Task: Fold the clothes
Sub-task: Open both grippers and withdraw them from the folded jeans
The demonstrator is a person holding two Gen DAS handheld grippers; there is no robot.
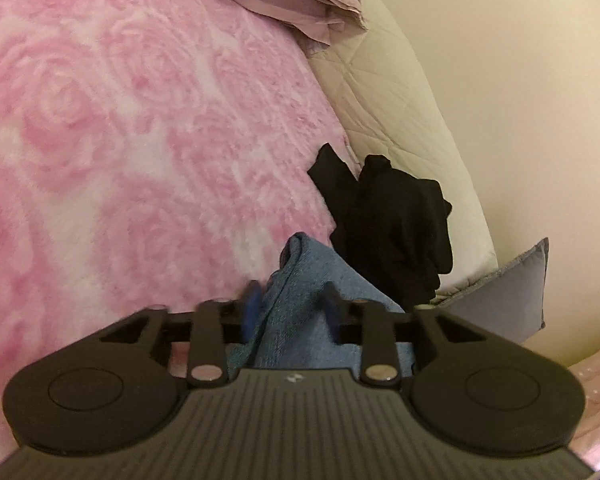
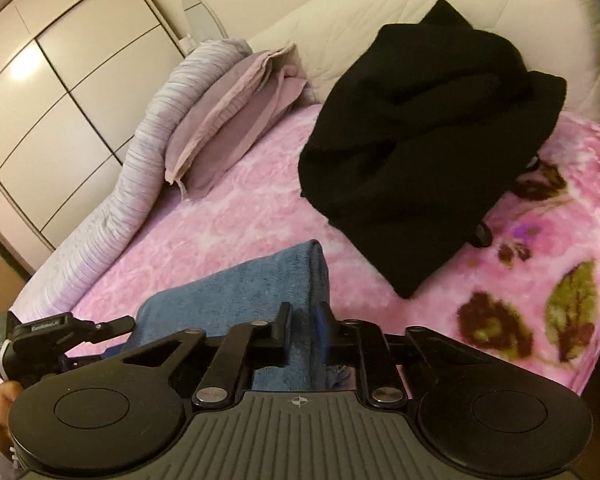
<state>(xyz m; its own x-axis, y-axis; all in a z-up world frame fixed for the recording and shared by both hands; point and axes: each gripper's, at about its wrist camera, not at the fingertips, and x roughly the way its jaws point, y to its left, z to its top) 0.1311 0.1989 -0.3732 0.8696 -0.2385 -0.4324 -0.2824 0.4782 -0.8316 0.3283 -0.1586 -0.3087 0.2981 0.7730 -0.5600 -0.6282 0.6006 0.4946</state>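
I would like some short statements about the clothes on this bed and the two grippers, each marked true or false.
1. Both the left gripper and the right gripper pinch the blue terry-cloth garment. True.
2. The crumpled black garment lies folded flat. False: it is a rumpled heap.
3. The bed cover is a pink rose-patterned fleece blanket. True.
4. The black garment lies on top of the blue one. False: it lies beyond it, on the blanket.

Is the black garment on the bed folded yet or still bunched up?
Still bunched up: the black garment lies in a crumpled heap with twisted ridges on the pink blanket, with no flat, squared edges.
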